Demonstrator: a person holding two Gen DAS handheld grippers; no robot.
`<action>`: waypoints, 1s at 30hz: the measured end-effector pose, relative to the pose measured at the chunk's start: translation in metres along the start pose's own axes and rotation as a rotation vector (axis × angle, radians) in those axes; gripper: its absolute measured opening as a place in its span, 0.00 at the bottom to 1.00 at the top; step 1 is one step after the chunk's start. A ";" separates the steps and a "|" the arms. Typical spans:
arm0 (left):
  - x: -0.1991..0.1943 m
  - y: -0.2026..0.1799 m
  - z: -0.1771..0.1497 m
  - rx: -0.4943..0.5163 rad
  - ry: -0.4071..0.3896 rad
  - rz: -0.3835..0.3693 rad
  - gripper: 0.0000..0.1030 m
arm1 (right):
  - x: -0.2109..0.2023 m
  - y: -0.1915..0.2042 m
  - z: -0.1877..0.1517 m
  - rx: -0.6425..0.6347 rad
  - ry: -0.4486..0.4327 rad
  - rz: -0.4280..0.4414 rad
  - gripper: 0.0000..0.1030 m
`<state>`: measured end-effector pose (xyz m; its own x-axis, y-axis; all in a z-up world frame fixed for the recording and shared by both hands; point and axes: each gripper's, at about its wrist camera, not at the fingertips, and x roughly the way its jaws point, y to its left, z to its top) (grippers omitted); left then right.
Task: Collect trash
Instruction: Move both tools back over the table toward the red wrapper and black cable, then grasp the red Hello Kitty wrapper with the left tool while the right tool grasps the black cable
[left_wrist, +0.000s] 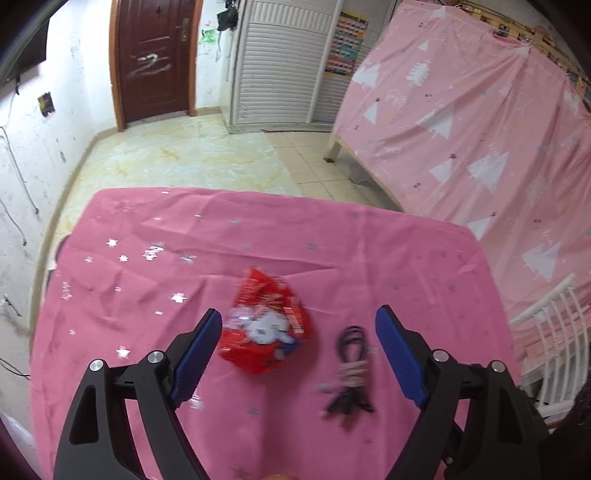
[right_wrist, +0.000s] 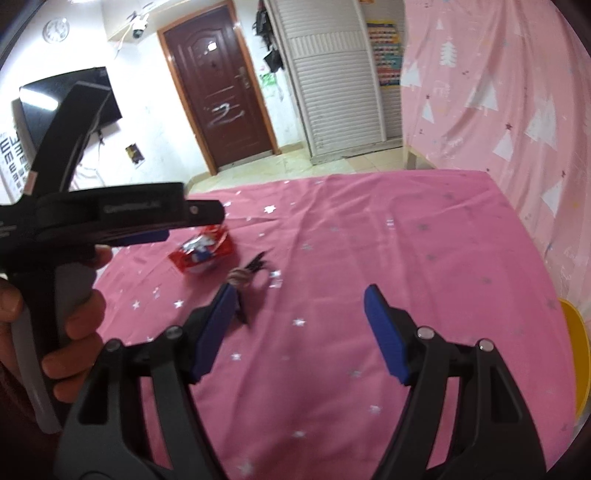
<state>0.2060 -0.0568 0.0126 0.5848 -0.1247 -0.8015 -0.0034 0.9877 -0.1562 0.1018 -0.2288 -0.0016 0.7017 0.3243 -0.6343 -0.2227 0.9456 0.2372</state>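
**A:** What is nearest the cameras?

**B:** The tongs themselves. The left gripper (left_wrist: 299, 341) has its blue pads spread wide with nothing pinched. The right gripper (right_wrist: 300, 315) is likewise released and empty, over bare pink tablecloth (right_wrist: 388, 258).

**A:** And the person?

**B:** In the right wrist view a hand (right_wrist: 70, 325) wraps the grey handle of the left gripper (right_wrist: 159, 236) at the left edge.

**A:** Where is the trash?

**B:** A crumpled red snack wrapper (left_wrist: 264, 325) lies on the tablecloth (left_wrist: 147, 295), just ahead of the left gripper's left pad, between the open jaws in that view but not touched. In the right wrist view the red snack wrapper (right_wrist: 202, 253) sits under the left gripper's tip.

**A:** Anything beside it?

**B:** A coiled black cable (left_wrist: 351, 373) bound with a pale tie, just right of the wrapper. The same black cable (right_wrist: 245, 284) is close to the right gripper's left pad.

**A:** Beyond the table?

**B:** Tiled floor (left_wrist: 192, 158), a brown door (left_wrist: 155, 59), a white louvred cabinet (left_wrist: 284, 66) and a pink curtain (left_wrist: 461, 122) with white trees.
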 end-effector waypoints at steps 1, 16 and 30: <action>0.002 0.003 0.000 0.004 -0.004 0.017 0.76 | 0.004 0.006 0.000 -0.013 0.009 0.004 0.67; 0.021 0.015 -0.006 0.063 0.032 0.066 0.52 | 0.031 0.050 0.005 -0.098 0.084 -0.016 0.67; 0.026 0.019 -0.012 0.078 0.056 -0.007 0.26 | 0.047 0.061 0.013 -0.112 0.143 -0.021 0.67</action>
<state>0.2117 -0.0423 -0.0183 0.5386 -0.1347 -0.8317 0.0650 0.9908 -0.1184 0.1304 -0.1560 -0.0075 0.6055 0.2969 -0.7384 -0.2883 0.9466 0.1442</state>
